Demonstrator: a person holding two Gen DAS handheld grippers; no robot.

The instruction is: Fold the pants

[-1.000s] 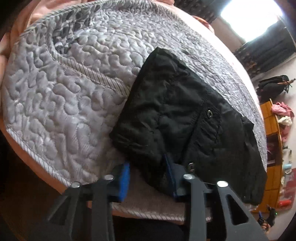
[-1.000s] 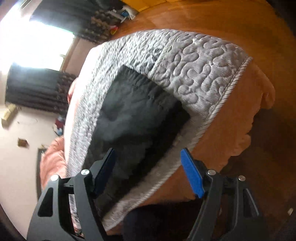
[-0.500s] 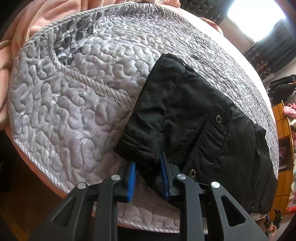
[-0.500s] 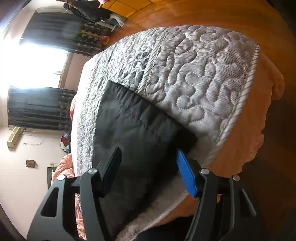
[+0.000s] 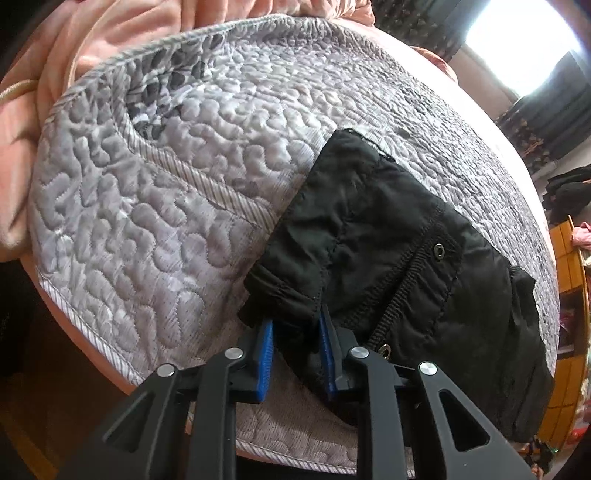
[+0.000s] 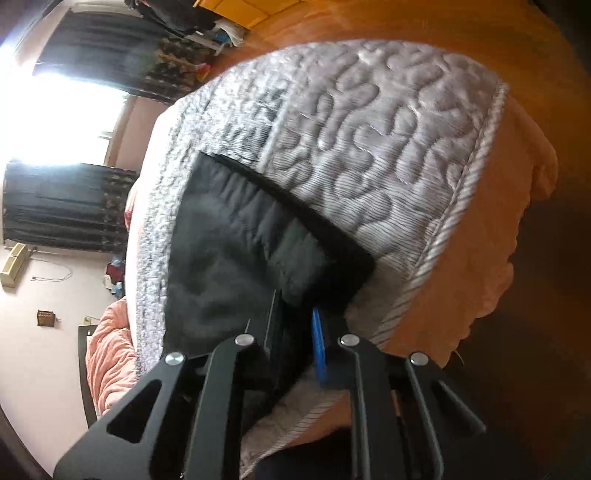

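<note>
Black folded pants (image 5: 388, 236) lie on a grey quilted bedspread (image 5: 147, 221), near its front edge. My left gripper (image 5: 295, 325) is shut on a bunched corner of the pants, with cloth pinched between its blue pads. In the right wrist view the pants (image 6: 236, 251) reach down to my right gripper (image 6: 295, 314). Its jaws are closing on the near edge of the cloth, and the blue pad presses against the dark fabric. The bedspread (image 6: 388, 147) curves away behind.
A pink blanket (image 5: 37, 110) is heaped at the bedspread's far left. An orange sheet (image 6: 498, 240) hangs below the quilt's edge, with the wooden floor (image 6: 443, 29) beyond. Dark curtains (image 6: 66, 206) and a bright window (image 6: 55, 118) are at the far end. A yellow cabinet (image 5: 565, 295) stands at the right.
The right gripper's jaws have gone from wide apart to closed on the pants' near edge, having come down onto it. The left gripper's pads have drawn in on the bunched corner.
</note>
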